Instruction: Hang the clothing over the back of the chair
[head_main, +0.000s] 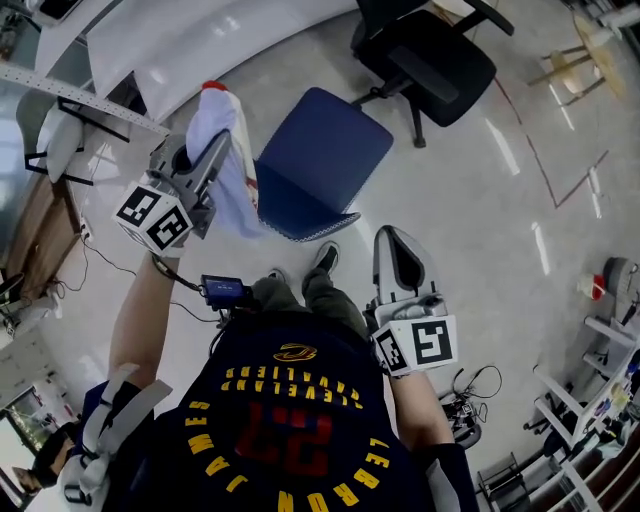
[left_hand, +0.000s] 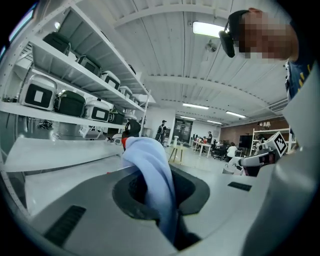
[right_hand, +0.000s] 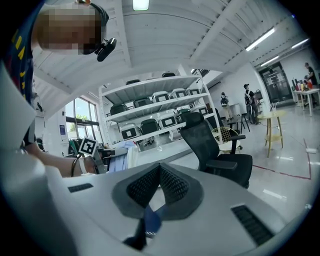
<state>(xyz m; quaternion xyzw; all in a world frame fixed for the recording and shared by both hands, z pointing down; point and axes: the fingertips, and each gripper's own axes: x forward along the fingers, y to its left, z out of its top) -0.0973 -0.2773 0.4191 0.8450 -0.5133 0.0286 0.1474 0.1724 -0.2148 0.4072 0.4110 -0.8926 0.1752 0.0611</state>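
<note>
**Left jaws clamped on the clothing, right jaws closed and empty**

The jaws of the left gripper (head_main: 215, 150) are pressed nearly together on a fold of the clothing (head_main: 240, 190). It is a pale, bluish-white garment with a red patch at its top. In the left gripper view the cloth (left_hand: 150, 170) rises out of the gap between the jaws and drapes back over them. From the head view it hangs down from the raised left gripper, above the floor (head_main: 480, 200). It is just to the left of the blue chair (head_main: 325, 155), and its lower edge overlaps the chair's left rim. Whether it touches the chair cannot be told.

The right gripper (head_main: 395, 240) is lower and nearer the person, right of the blue chair. Its jaws meet at the tips with nothing between them. Through the slit behind the tips only a sliver of the blue chair shows. A black office chair (head_main: 430, 55) stands farther off, well apart from the blue one.
</note>
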